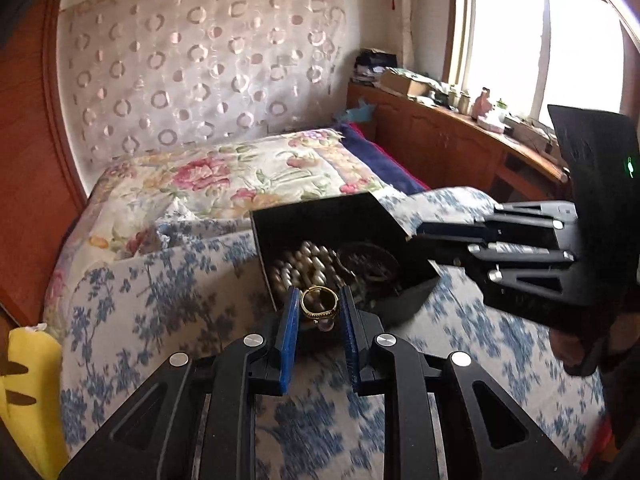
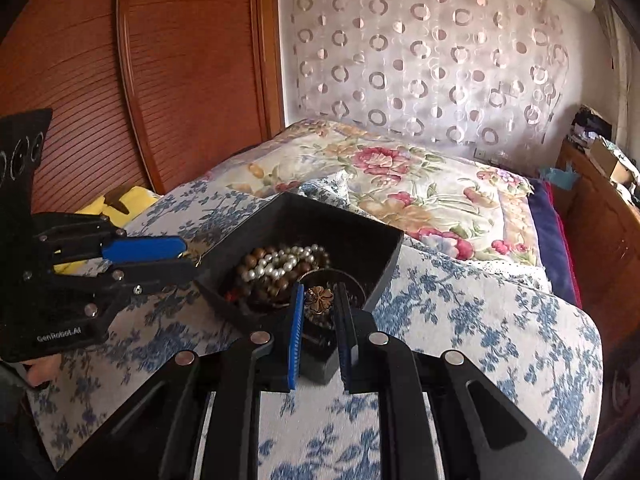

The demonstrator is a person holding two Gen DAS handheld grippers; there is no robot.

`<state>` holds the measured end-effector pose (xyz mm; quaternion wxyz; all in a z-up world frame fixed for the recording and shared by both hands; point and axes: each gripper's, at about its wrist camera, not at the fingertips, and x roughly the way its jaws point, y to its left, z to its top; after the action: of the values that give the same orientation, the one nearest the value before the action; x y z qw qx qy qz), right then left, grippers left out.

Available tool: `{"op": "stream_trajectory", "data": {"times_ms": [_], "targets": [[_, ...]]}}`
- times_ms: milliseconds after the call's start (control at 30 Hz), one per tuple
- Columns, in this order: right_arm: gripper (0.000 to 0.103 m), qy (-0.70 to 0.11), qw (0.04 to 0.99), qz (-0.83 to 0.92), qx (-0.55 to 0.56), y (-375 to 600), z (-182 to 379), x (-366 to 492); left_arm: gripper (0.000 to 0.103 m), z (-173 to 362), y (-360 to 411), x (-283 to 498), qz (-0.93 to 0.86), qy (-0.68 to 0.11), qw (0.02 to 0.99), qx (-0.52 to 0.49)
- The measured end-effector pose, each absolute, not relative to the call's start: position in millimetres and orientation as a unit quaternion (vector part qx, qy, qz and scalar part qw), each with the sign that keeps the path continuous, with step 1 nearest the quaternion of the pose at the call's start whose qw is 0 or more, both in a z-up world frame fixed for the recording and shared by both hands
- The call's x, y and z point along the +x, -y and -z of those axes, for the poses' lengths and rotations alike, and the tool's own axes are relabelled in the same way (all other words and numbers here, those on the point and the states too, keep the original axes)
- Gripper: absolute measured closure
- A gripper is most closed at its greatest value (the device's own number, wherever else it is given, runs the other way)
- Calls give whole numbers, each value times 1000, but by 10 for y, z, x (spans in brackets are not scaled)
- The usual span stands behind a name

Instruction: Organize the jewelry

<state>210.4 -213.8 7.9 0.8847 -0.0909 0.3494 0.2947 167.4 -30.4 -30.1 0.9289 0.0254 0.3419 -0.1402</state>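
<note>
We see the left gripper (image 1: pixel 319 308) clamped on a gold ring (image 1: pixel 320 302), its blue pads pressing the band from both sides, a small pale stone hanging below. It hovers at the near rim of the black box (image 1: pixel 320 216), which sits on a blue-flowered cushion (image 1: pixel 168 288) and holds pearls (image 2: pixel 276 262), brown beads (image 2: pixel 250 258) and dark pieces. The right gripper (image 2: pixel 318 308) reaches over the box's other corner, fingers close on either side of a bronze flower piece (image 2: pixel 319 299); we cannot tell whether they grip it.
</note>
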Motion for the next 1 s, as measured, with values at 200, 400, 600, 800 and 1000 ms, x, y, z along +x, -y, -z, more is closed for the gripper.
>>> {"op": "stream_trajectory", "data": {"times_ms": [200, 400, 600, 800, 1000], "targets": [[86, -352, 883, -299, -81, 2116, -87, 2201, 84, 293, 242, 1865, 130, -342, 931, 15], [79, -351, 885, -299, -73, 2164, -104, 2200, 84, 277, 260, 1955, 130, -341, 931, 15], [79, -343, 892, -289, -64, 2258, -166, 2088, 71, 247, 305, 1960, 125, -339, 932, 18], [79, -328, 905, -266, -48, 2409, -271, 1825, 36, 183, 284, 1777, 110, -326, 939, 14], [77, -310, 919, -242, -34, 2529, -362, 1505, 11, 102, 230, 1408, 89, -305, 948, 15]]}}
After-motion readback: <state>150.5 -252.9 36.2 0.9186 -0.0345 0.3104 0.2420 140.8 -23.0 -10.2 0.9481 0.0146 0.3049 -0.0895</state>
